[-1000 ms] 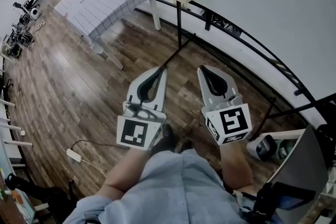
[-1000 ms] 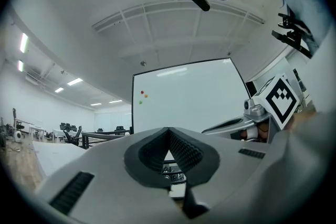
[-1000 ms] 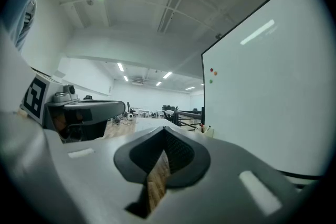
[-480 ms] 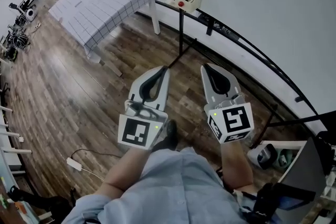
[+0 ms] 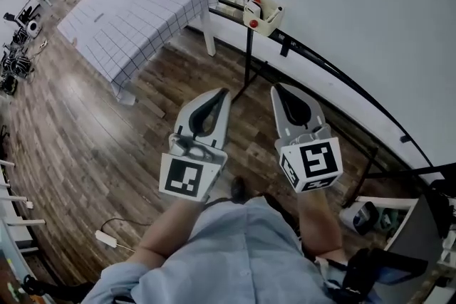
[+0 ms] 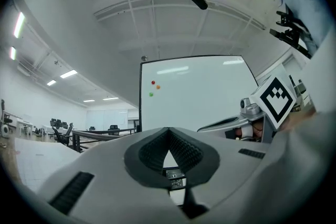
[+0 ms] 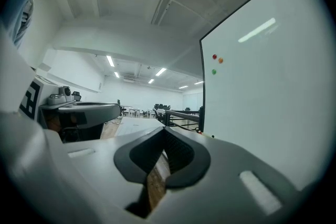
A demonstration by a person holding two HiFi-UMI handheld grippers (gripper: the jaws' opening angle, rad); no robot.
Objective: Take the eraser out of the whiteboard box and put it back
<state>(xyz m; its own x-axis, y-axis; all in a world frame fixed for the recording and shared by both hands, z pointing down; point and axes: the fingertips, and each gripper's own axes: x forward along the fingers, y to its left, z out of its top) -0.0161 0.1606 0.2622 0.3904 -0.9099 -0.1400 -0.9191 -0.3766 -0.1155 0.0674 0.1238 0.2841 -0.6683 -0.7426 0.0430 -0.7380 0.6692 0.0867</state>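
Hovering side by side above the wooden floor, the left gripper point(image 5: 224, 91) and the right gripper point(image 5: 276, 87) both have their fingers clenched on nothing, tips meeting, and both point toward the whiteboard box point(image 5: 262, 15). The box hangs on the frame at the lower edge of the whiteboard point(image 5: 356, 3), well apart from either gripper. The eraser itself cannot be made out from here; it is most likely inside that box, where only a pale shape with a red top shows. The main risk, as I judge it, is arriving with clenched fingers and bumping the small hanging box or the dark post just beside it. A second risk is closing on the wrong item, since the box's contents are hard to read. Counted: two grippers, one box, one whiteboard, three coloured magnets point(image 6: 153, 83) on it, and one surface under a checked cloth point(image 5: 135, 7).
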